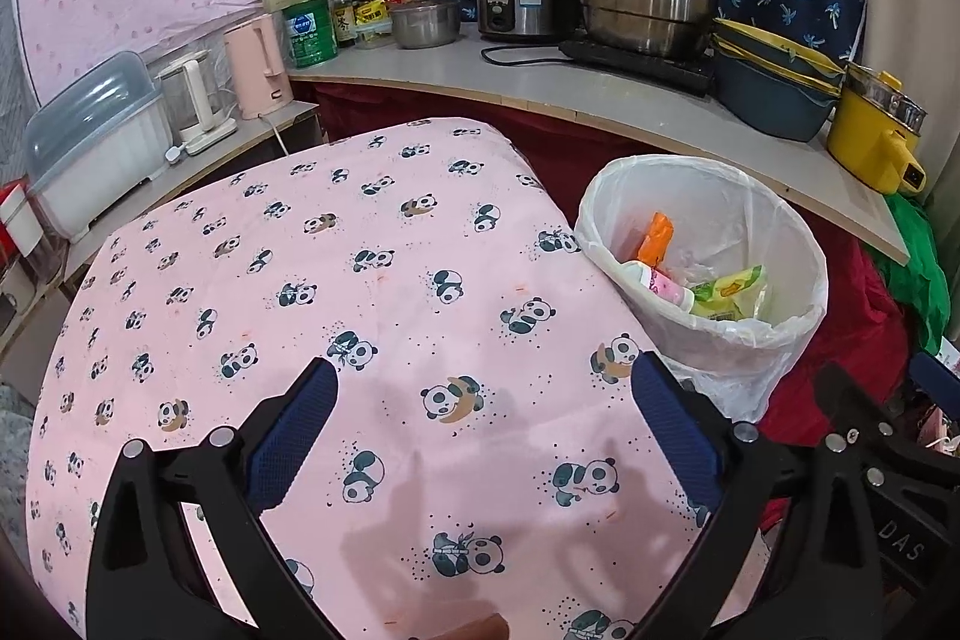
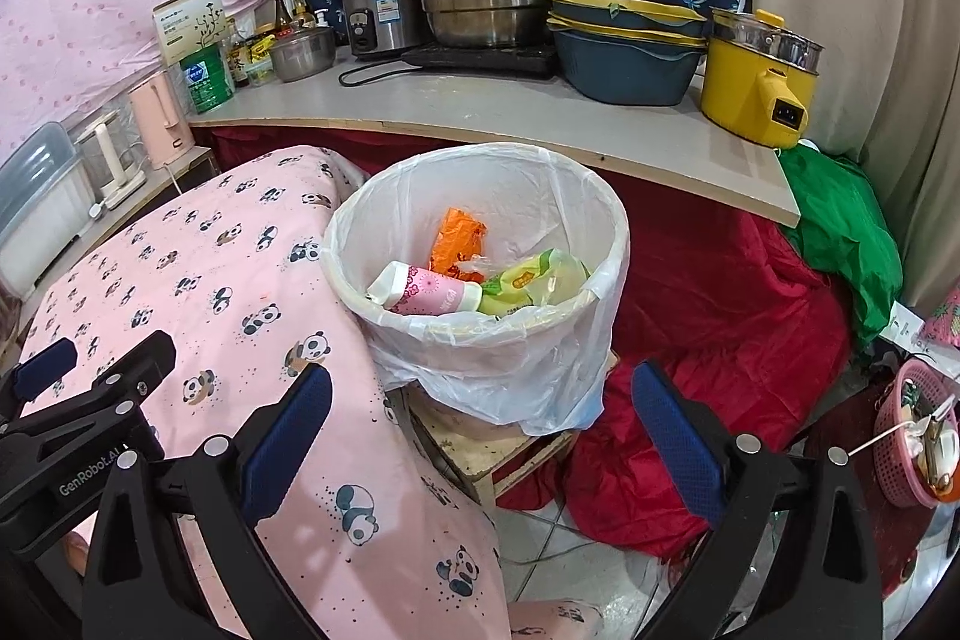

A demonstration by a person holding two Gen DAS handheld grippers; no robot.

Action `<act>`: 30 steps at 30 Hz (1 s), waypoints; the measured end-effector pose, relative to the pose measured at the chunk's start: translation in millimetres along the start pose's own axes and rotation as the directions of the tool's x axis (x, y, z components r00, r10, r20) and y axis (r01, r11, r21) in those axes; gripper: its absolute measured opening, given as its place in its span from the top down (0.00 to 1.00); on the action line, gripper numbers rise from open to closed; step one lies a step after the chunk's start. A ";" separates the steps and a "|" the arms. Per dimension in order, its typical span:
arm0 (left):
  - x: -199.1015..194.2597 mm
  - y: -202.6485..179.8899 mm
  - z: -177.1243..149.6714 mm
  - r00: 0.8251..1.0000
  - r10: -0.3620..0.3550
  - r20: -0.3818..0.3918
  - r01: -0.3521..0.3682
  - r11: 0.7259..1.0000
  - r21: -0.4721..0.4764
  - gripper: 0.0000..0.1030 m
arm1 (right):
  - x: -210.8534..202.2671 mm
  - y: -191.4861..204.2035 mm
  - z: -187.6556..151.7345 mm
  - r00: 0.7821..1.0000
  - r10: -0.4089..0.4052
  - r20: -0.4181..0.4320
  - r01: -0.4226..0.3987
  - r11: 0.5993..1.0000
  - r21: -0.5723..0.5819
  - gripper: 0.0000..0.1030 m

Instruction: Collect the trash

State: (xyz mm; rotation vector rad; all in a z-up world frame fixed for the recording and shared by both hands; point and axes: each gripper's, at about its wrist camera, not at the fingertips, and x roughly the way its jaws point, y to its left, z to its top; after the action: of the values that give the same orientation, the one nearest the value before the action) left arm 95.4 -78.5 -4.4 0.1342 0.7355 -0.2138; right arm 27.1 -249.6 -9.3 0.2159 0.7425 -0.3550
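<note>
Trash bin (image 2: 474, 280): one, white, lined with a clear bag, standing just beside the table edge on a low stand. Contents: one orange wrapper (image 2: 457, 238), one pink bottle (image 2: 432, 296), one yellow-green packet (image 2: 528, 283). Table cloth (image 1: 312, 316): one, pink, panda print. Left gripper (image 1: 483, 418): jaws wide, nothing between, over the cloth. Right gripper (image 2: 483, 418): jaws wide, nothing held, facing the bin.

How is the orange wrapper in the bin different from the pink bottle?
The orange wrapper is flat, crinkled and leans up against the liner; the pink bottle is round, smooth and lies on its side. The wrapper is plain orange; the bottle has flowers printed on it. Both sit inside the white bin.
</note>
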 end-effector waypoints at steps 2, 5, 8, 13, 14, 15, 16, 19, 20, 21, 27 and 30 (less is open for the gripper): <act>1.4 -0.6 0.1 1.000 -0.001 -0.002 0.001 1.000 0.001 0.09 | 2.0 -1.2 0.0 1.000 -0.002 -0.003 0.002 1.000 0.002 0.06; 2.5 -1.3 0.6 1.000 -0.001 -0.003 0.001 1.000 0.002 0.09 | 4.0 -1.8 0.2 1.000 -0.003 -0.004 0.003 1.000 0.002 0.06; 4.7 -1.2 0.7 1.000 0.000 -0.009 0.000 1.000 -0.004 0.09 | 6.0 -0.9 0.1 1.000 -0.006 -0.006 0.006 1.000 -0.006 0.06; 6.1 -3.2 -0.1 1.000 0.004 -0.011 -0.004 1.000 0.004 0.09 | 7.3 -0.1 -1.3 1.000 -0.009 -0.005 0.009 1.000 -0.010 0.06; 6.3 -3.5 -0.4 1.000 0.002 -0.013 -0.002 1.000 0.005 0.09 | 7.3 -0.1 -1.3 1.000 -0.009 -0.005 0.009 1.000 -0.010 0.06; 6.7 -3.5 -0.4 1.000 0.000 -0.016 0.000 1.000 0.004 0.09 | 7.6 0.1 -1.4 1.000 -0.009 -0.005 0.009 1.000 -0.010 0.06; 6.6 -3.0 -0.6 1.000 -0.001 -0.017 0.001 1.000 0.003 0.09 | 7.5 0.3 -1.5 1.000 -0.008 -0.006 0.008 1.000 -0.011 0.06; 6.7 -2.7 -0.8 1.000 -0.001 -0.020 0.001 1.000 0.001 0.09 | 7.9 0.0 -1.5 1.000 -0.008 -0.006 0.008 1.000 -0.010 0.06; 7.1 -2.1 -0.7 1.000 -0.004 -0.027 0.004 1.000 0.000 0.09 | 7.8 0.0 -1.6 1.000 -0.007 -0.006 0.007 1.000 -0.010 0.06; 7.6 -2.0 -0.9 0.999 -0.006 -0.034 0.006 1.000 -0.004 0.09 | 8.0 -0.1 -1.8 1.000 -0.006 -0.005 0.006 1.000 -0.009 0.06; 5.1 -3.3 -0.3 0.999 -0.006 -0.033 0.006 1.000 -0.005 0.09 | 8.0 0.3 -1.9 1.000 -0.009 -0.006 0.009 1.000 -0.012 0.06; 4.9 -5.3 0.0 0.999 -0.005 -0.037 0.005 1.000 0.002 0.09 | 6.9 0.3 -1.8 1.000 -0.008 -0.006 0.008 1.000 -0.012 0.06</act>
State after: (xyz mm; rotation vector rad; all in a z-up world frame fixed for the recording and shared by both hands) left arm 97.7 -84.4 -8.0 0.1388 0.7720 -0.2180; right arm 30.8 -250.4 -15.4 0.2027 0.7520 -0.3579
